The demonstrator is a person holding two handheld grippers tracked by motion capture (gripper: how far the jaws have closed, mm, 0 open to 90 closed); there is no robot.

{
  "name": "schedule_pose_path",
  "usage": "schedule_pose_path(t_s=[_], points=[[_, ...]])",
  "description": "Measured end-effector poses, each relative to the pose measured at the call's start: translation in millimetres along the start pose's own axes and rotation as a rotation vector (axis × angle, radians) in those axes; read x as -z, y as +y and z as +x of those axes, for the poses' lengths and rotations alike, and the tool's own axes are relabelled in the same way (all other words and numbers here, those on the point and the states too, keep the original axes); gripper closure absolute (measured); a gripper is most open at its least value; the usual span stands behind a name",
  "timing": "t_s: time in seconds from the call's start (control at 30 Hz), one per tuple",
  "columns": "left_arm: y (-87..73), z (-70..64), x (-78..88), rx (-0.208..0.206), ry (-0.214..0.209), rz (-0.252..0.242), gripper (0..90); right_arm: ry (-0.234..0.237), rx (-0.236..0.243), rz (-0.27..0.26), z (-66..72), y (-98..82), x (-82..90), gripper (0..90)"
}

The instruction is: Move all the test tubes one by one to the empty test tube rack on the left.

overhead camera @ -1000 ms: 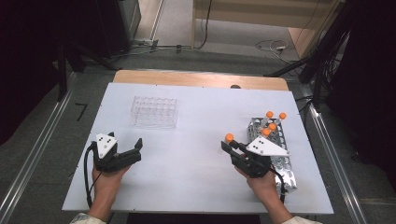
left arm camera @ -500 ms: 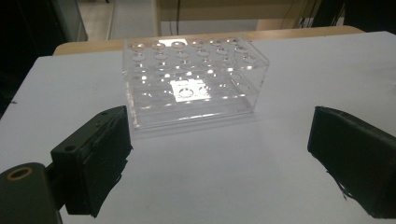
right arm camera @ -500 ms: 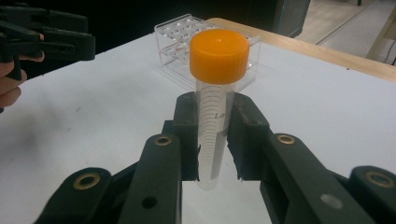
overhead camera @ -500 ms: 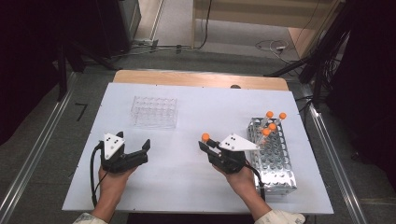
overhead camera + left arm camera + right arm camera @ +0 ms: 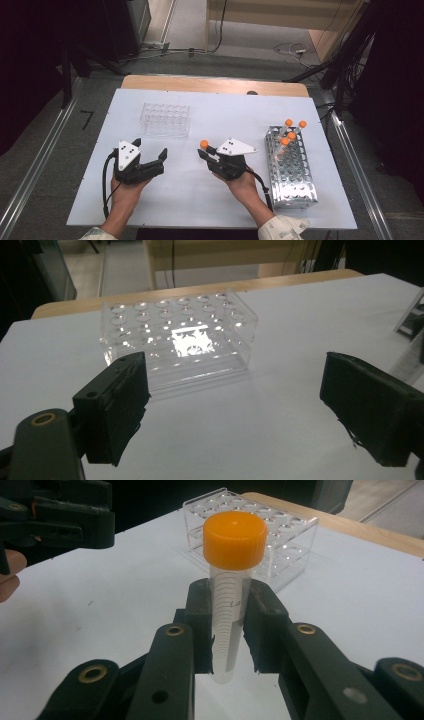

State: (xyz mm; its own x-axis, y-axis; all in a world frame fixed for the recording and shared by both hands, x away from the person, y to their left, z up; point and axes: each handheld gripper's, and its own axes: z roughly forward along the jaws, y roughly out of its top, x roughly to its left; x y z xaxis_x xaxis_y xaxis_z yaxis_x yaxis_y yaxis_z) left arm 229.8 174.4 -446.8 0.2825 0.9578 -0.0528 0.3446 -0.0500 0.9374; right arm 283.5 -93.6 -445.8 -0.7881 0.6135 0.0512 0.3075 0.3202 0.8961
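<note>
We see a clear plastic rack ahead on the white table, a metal rack at right. Our right gripper clamps an orange-capped tube upright; our left gripper hovers wide open, empty.

Your right claw covers the middle of the clear, orange-capped plastic tube, and its faint handwritten mark is too small to read. In your left gripper view, the perforated metal rack is cut off by the right edge. From the high view, your forearms run off the bottom edge, and the small dark object at the far edge of the white surface is too small to identify.
</note>
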Motion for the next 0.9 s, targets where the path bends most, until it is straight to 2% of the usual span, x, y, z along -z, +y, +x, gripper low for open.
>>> schedule_pose_path(t_s=[0.1, 0.27, 0.4, 0.57, 0.8, 0.9], points=[[3.4, -0.6, 1.6, 0.021, -0.034, -0.007, 15.4, 0.007, -0.012, -0.002, 1.2, -0.5, -5.4, 72.3], [8.3, -6.0, 5.1, 0.018, -0.083, -0.023, 20.1, 0.022, -0.010, 0.015, 7.1, -0.1, -21.9, 72.3], [10.4, -10.8, 4.0, 0.002, -0.126, -0.022, 23.0, 0.034, -0.010, 0.018, 11.1, 1.5, -28.4, 72.3], [11.9, -18.7, -0.1, -0.019, -0.181, -0.017, 33.1, 0.059, 0.000, 0.028, 18.9, 5.3, -38.7, 72.3], [16.2, -28.3, -4.0, -0.059, -0.218, -0.020, 46.0, 0.084, 0.029, 0.029, 30.9, 12.0, -45.1, 72.3], [16.5, -29.8, -4.3, -0.063, -0.224, -0.020, 48.7, 0.090, 0.033, 0.028, 32.7, 13.9, -45.7, 72.3]])
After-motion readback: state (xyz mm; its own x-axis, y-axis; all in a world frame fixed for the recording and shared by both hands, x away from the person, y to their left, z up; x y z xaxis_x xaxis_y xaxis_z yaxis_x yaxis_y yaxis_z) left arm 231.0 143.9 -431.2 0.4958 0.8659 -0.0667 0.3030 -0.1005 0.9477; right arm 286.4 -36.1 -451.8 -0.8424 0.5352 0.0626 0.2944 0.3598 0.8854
